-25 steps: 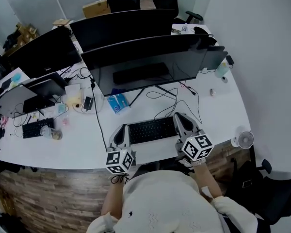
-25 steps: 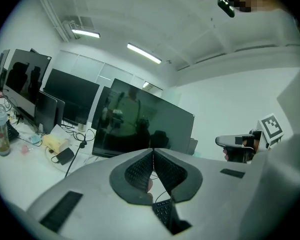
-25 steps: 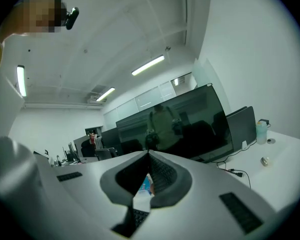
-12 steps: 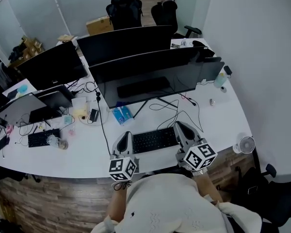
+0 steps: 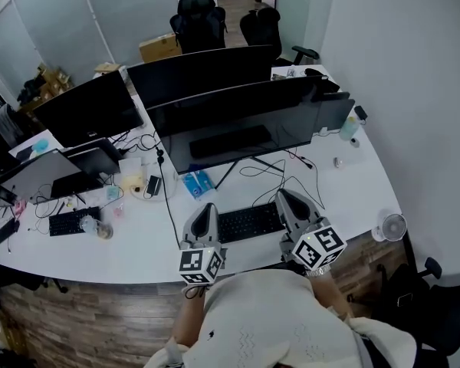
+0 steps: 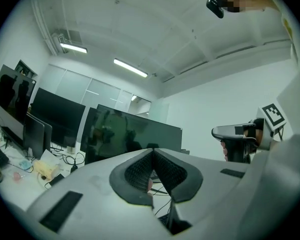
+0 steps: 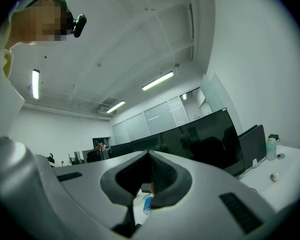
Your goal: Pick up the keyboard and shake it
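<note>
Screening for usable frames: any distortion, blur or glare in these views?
Head view: sharp, evenly lit, keyboard clear, edges slightly bent. Left gripper view: heavy fisheye, dark corners, reflections on the monitor. Right gripper view: same fisheye, ceiling light bright.

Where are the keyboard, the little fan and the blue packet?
keyboard (image 5: 249, 222), head view, middle of its keys
fan (image 5: 393, 226), head view, its round grille
blue packet (image 5: 197, 182), head view, its top face
</note>
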A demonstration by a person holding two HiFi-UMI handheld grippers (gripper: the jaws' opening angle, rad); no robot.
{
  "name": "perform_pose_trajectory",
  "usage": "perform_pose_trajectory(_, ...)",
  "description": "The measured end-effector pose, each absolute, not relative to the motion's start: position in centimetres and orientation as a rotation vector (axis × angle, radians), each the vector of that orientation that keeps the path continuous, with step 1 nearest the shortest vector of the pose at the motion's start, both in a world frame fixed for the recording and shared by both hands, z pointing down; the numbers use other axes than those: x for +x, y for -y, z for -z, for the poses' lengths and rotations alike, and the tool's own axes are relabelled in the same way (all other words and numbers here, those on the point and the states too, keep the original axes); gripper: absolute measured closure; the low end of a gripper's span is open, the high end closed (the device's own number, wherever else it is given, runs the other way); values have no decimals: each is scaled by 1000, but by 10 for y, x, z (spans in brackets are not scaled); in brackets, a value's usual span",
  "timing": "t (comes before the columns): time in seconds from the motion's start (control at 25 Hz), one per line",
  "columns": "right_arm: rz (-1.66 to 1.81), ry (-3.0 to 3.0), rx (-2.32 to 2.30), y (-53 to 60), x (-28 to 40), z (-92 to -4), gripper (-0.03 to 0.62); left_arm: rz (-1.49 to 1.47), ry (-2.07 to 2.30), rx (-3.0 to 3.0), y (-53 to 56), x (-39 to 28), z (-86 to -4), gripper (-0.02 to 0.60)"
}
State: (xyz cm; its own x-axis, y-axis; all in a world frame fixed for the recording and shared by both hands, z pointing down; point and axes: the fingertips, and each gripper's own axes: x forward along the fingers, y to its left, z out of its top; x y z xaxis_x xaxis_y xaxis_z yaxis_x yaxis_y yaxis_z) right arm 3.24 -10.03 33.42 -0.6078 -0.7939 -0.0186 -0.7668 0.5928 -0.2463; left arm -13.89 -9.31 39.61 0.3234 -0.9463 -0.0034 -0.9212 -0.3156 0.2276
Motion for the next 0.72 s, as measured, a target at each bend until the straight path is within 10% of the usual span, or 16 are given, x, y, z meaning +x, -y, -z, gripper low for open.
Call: perform_pose_trajectory(0.72,316,-2712,-1329,98,28,-342,594,200,1729,2368,87,-144,-403,565)
